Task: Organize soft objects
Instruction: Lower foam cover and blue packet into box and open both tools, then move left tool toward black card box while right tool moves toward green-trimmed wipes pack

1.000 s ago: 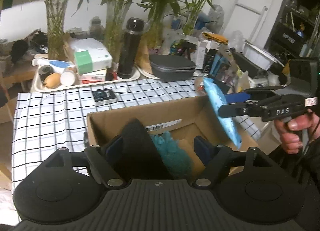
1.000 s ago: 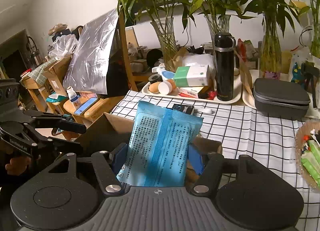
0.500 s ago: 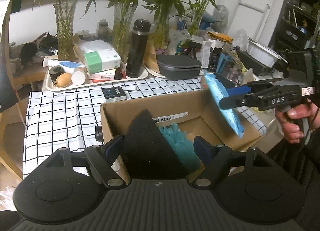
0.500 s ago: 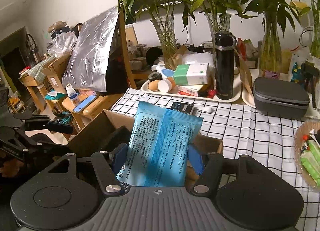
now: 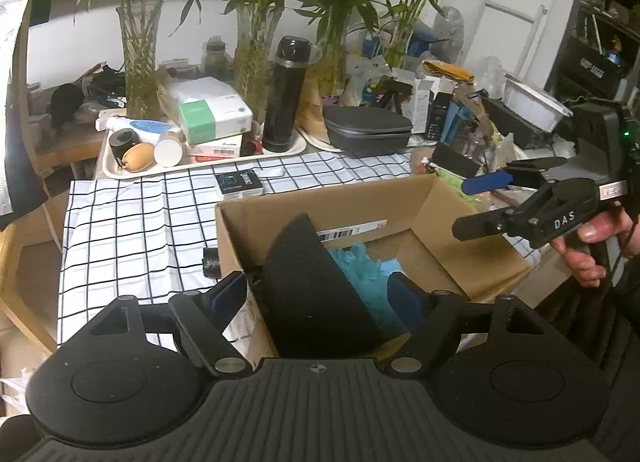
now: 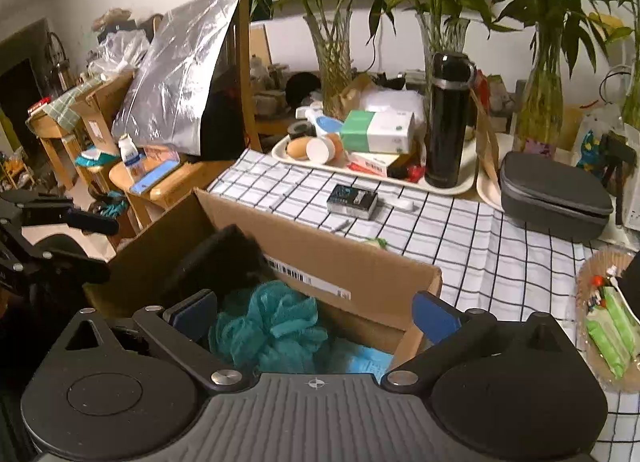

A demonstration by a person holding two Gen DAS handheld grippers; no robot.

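An open cardboard box (image 5: 432, 218) (image 6: 352, 262) stands on the checked tablecloth. Inside lie a teal mesh puff (image 6: 272, 326) (image 5: 360, 262), a black foam piece (image 5: 312, 286) (image 6: 224, 258) and a blue tissue pack (image 6: 368, 360) at the bottom. My left gripper (image 5: 318, 294) is open, its fingers on either side of the black foam piece without touching it. My right gripper (image 6: 316, 308) is open and empty above the box; it also shows in the left wrist view (image 5: 476, 206) at the box's right edge.
A tray (image 5: 200, 166) with a tissue box, black flask (image 5: 286, 94) and small jars stands behind the box. A grey zip case (image 6: 556, 198), a small dark box (image 6: 352, 200), glass vases with bamboo and a basket (image 6: 612, 326) of packets are around. Wooden furniture stands left of the table.
My right gripper opened and let go of the blue tissue pack, which dropped into the box. My left gripper drew back a little from the box.
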